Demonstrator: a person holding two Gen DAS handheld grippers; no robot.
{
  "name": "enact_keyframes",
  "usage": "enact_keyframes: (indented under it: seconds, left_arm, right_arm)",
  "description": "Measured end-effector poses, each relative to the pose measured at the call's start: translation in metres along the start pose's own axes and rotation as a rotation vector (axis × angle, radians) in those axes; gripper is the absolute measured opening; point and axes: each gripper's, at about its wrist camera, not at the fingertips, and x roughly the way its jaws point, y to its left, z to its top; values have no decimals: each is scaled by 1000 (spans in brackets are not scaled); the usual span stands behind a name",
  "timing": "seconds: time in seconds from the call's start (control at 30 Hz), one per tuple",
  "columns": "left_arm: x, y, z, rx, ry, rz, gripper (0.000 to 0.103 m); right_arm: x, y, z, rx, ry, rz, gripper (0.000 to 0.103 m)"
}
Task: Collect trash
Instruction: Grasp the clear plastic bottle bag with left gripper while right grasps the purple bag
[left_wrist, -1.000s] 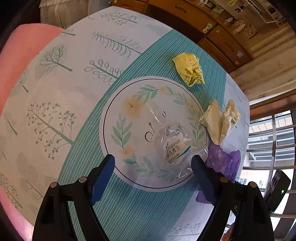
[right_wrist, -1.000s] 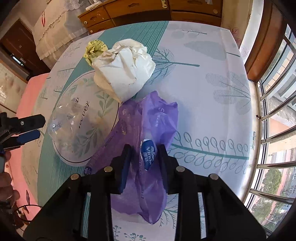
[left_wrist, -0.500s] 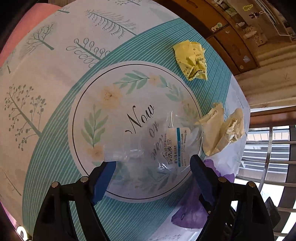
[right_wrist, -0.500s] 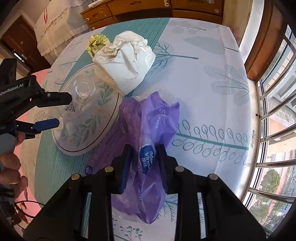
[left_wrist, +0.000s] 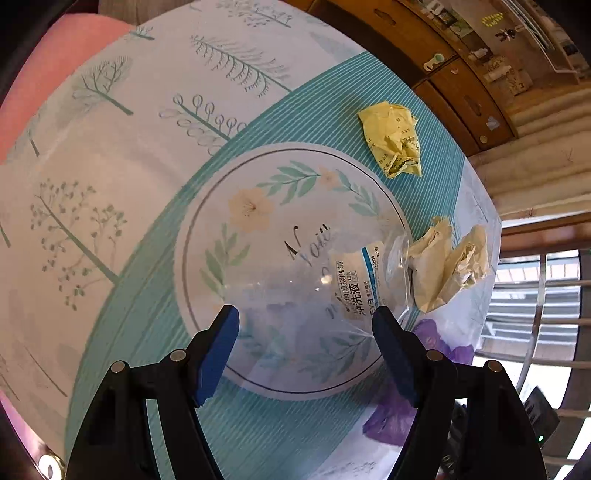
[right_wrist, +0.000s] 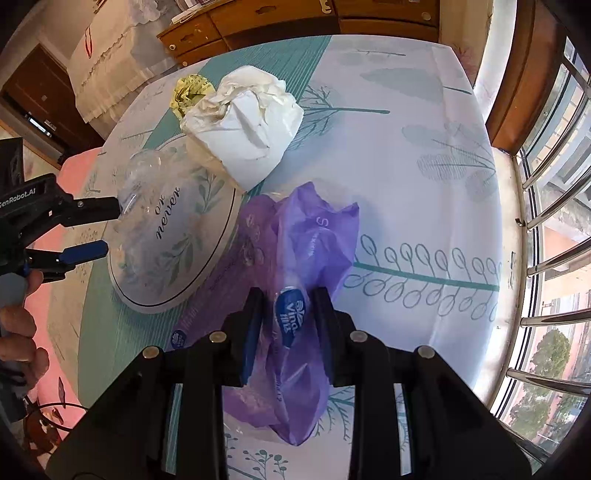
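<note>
The right gripper (right_wrist: 288, 325) has its fingers closed on a bunched fold of the purple plastic bag (right_wrist: 317, 236), which spreads out over the counter (right_wrist: 406, 155) ahead of it and reaches the edge of the round floral print on the tablecloth. The left gripper (left_wrist: 304, 343) is spread wide, its blue-padded fingers (left_wrist: 218, 350) standing either side of a clear crumpled plastic bottle (left_wrist: 332, 280) with a white label in Chinese print. The bottle lies on the round print; one finger tip seems to meet its side in the right wrist view, though I cannot tell whether it truly touches. Just beyond the bottle, at the rim of the print, sits a big wad of crumpled white paper (right_wrist: 247, 129). A crumpled yellow paper ball (left_wrist: 393, 138) lies farther off on the teal striped band, near the wooden drawers (right_wrist: 280, 18).
</note>
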Motion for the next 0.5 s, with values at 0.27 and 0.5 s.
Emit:
enact_keyframes:
  seconds: [0.27,0.5]
  left_arm:
    - [-33,-22,-9,440,-66,122,79]
    - [-16,-49,-21,785,-73,224,80]
  right_arm:
    - [-1,-3,-2,15,-9,8,25]
    - [-3,-5,-2,33,-8,11,25]
